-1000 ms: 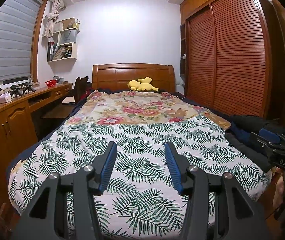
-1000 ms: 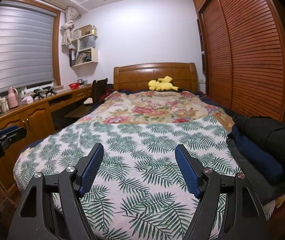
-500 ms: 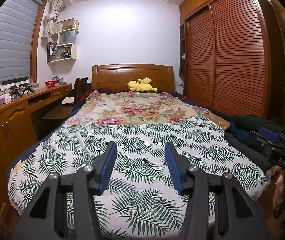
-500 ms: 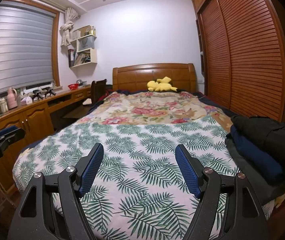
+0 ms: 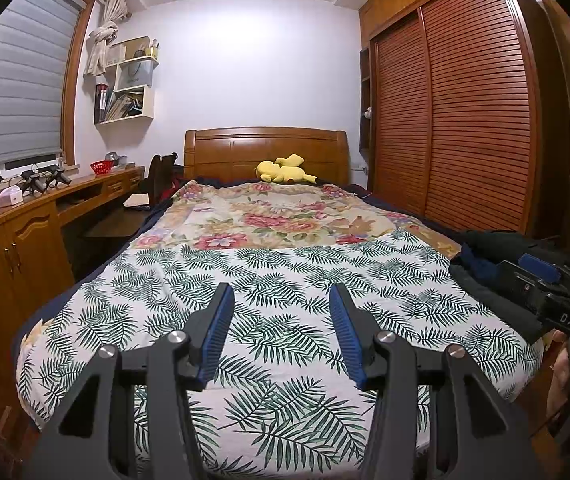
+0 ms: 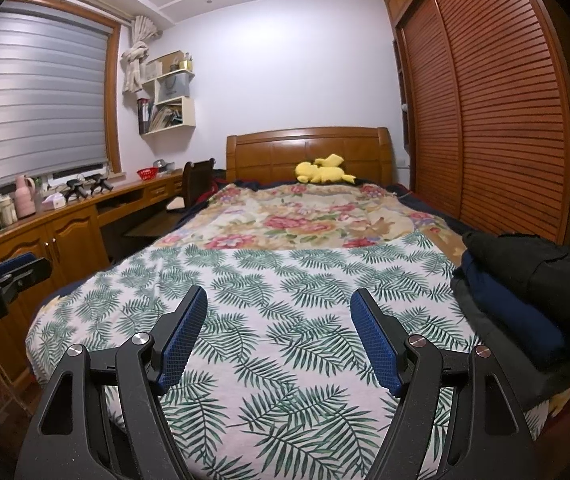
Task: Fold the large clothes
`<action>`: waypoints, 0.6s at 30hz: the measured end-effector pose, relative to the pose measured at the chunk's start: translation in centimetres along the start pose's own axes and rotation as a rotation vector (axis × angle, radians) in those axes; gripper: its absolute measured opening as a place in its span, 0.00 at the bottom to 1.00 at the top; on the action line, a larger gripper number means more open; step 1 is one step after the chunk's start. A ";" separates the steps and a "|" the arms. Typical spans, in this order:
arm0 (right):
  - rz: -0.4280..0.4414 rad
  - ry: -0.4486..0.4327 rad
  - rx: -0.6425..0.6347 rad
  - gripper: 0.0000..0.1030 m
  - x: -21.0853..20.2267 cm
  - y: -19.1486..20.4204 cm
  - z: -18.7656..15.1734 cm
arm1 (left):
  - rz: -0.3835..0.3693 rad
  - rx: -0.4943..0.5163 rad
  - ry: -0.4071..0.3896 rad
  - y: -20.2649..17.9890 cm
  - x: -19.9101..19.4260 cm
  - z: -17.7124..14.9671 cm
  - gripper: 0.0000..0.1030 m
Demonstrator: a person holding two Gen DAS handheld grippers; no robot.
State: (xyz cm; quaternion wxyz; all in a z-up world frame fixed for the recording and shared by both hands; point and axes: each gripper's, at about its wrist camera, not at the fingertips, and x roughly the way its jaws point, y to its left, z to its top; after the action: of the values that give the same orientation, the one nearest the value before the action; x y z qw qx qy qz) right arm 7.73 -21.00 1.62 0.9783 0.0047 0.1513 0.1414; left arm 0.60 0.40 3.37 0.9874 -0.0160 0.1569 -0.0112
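Our fingers stand apart on both tools with nothing between them: the left gripper (image 5: pixel 281 330) holds a moderate gap and the right gripper (image 6: pixel 279 334) a wider one, both raised above the near end of the bed (image 5: pixel 367 204) and pointing along it toward the wooden headboard (image 5: pixel 265 152). Below us lies a white sheet with green fern leaves (image 5: pixel 285 280), spread flat over the near half of the bed; beyond it a floral quilt (image 5: pixel 281 216) covers the far half, and a yellow plush toy (image 5: pixel 283 171) rests against the headboard. The clothes we are to fold sit in a stack at the near right edge of the bed (image 6: pixel 525 292): a black garment on top, a navy one under it, and a dark grey one at the bottom. From the left view we see the right gripper just in front of that stack. A long wooden tabletop (image 6: pixel 65 208) runs along the left wall under the window blind (image 6: pixel 37 100), and louvred wardrobe doors (image 6: pixel 485 100) fill the right wall.
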 end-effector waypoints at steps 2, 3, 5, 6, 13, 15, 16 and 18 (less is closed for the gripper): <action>0.000 0.000 -0.001 0.74 0.0 -0.1 0.0 | 0.000 0.000 0.000 0.0 0.0 0.0 0.47; 0.000 0.000 0.000 0.74 0.0 -0.1 0.0 | 0.000 0.000 -0.001 0.0 0.0 0.0 0.47; 0.000 -0.001 -0.001 0.74 0.0 0.0 0.0 | 0.001 0.000 -0.002 0.0 -0.1 0.0 0.47; -0.001 0.000 -0.001 0.74 0.0 0.0 0.0 | 0.001 0.000 -0.002 0.0 -0.1 -0.1 0.47; 0.002 -0.001 -0.001 0.74 0.0 -0.1 0.0 | 0.001 -0.001 -0.001 0.1 -0.1 0.0 0.47; -0.001 -0.001 -0.001 0.74 0.0 0.0 0.0 | 0.000 0.000 -0.004 0.1 -0.1 -0.1 0.47; -0.002 -0.001 0.000 0.74 0.0 0.0 0.0 | 0.001 0.000 -0.005 0.1 -0.2 -0.1 0.47; 0.000 -0.001 0.000 0.74 0.0 0.0 0.0 | 0.002 0.001 -0.008 0.2 -0.3 -0.1 0.47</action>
State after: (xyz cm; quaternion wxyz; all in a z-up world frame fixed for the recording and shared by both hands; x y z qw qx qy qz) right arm 7.71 -21.00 1.62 0.9784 0.0049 0.1509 0.1414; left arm 0.30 0.56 3.31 0.9881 -0.0154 0.1529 -0.0102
